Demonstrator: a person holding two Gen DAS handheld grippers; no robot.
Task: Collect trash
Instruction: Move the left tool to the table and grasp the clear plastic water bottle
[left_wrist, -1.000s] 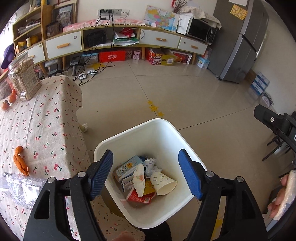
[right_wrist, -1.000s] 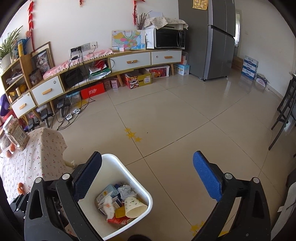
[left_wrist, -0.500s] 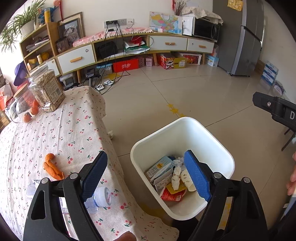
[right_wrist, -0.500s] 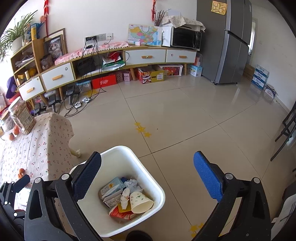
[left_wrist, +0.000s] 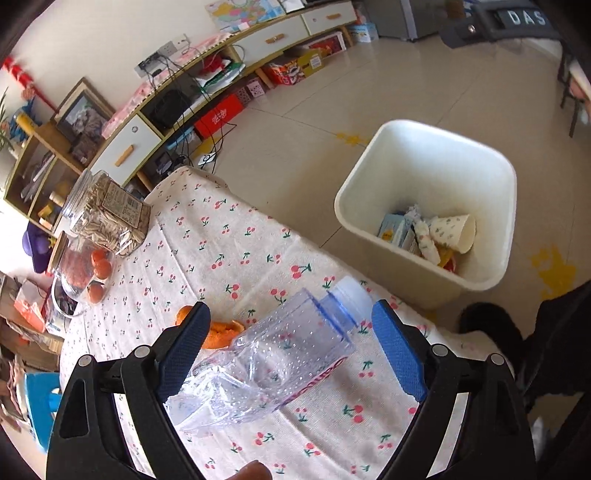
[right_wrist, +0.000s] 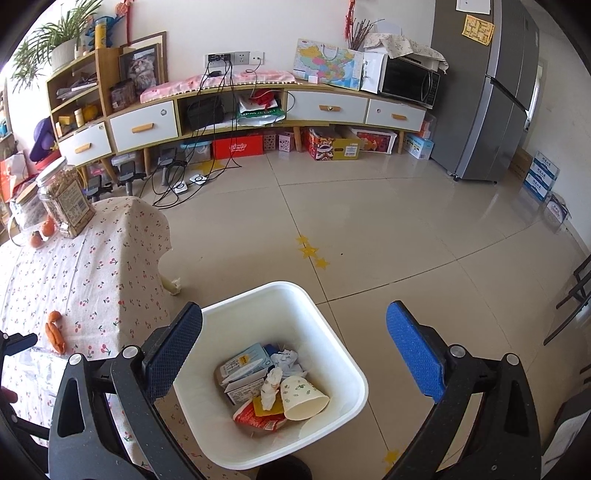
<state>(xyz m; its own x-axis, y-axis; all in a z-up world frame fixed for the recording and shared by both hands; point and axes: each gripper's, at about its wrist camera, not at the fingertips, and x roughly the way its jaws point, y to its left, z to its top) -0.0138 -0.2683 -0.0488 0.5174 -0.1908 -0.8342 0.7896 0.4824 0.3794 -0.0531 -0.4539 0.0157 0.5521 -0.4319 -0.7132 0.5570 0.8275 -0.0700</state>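
A crushed clear plastic bottle (left_wrist: 280, 362) with a pale cap lies on the cherry-print tablecloth (left_wrist: 221, 251). My left gripper (left_wrist: 291, 350) hangs over it, jaws opening, the bottle between the blue pads without touching them. Orange peel (left_wrist: 221, 332) lies just beyond the left pad. The white bin (left_wrist: 424, 133) stands on the floor off the table's edge and holds a paper cup (left_wrist: 454, 229), a carton and tissue. My right gripper (right_wrist: 293, 343) is open and empty above the bin (right_wrist: 258, 291). More orange peel (right_wrist: 55, 334) shows on the table at the left.
A seed jar (left_wrist: 110, 218) and a glass jar with oranges (left_wrist: 77, 269) stand at the table's far end. A low cabinet (right_wrist: 240, 110), cables on the floor and a fridge (right_wrist: 491, 92) line the back wall. Dark chair legs (right_wrist: 576, 295) are at the right.
The left gripper has swung and rolled from above the bin to over the table, so the bottle now lies between its wider fingers. The right gripper drifted slightly; the bin sits more centred under it.
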